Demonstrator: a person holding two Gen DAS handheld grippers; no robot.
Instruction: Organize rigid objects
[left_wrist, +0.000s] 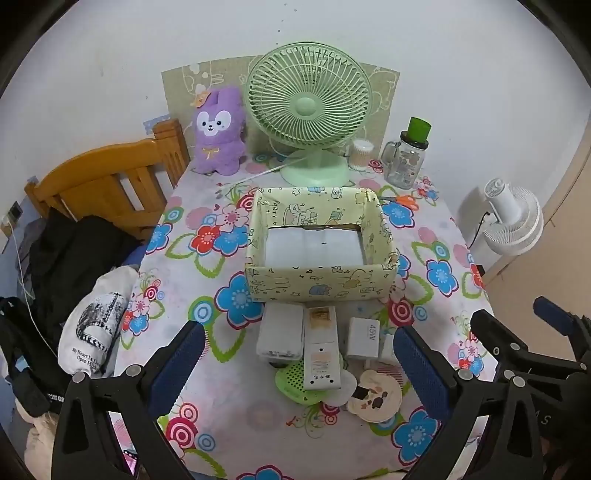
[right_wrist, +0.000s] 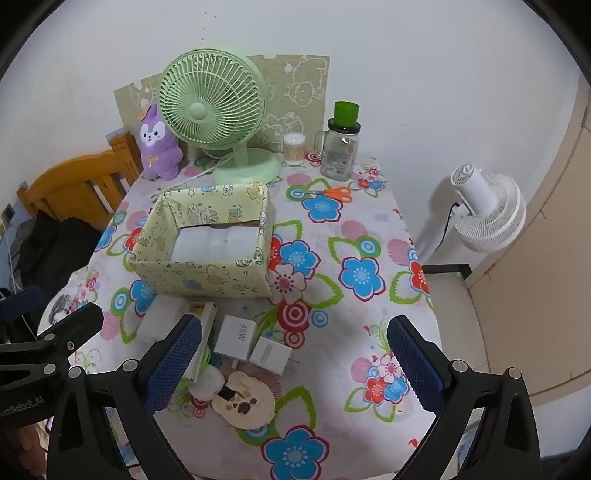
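Fingers (left_wrist: 192, 354) spread, chargers (left_wrist: 364, 338) near box (left_wrist: 321, 284)

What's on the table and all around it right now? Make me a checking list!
Surface: table with flowery cloth.
Job's things: open yellow box; in front of it a remote, 45W charger, small white block, white case, bear-shaped board.
Clutter: green fan, purple plush, jar, scissors.
Grippers: left gripper and right gripper both open, holding nothing.
Cables: green fan's white cord.
Surroundings: white floor fan, wooden chair.
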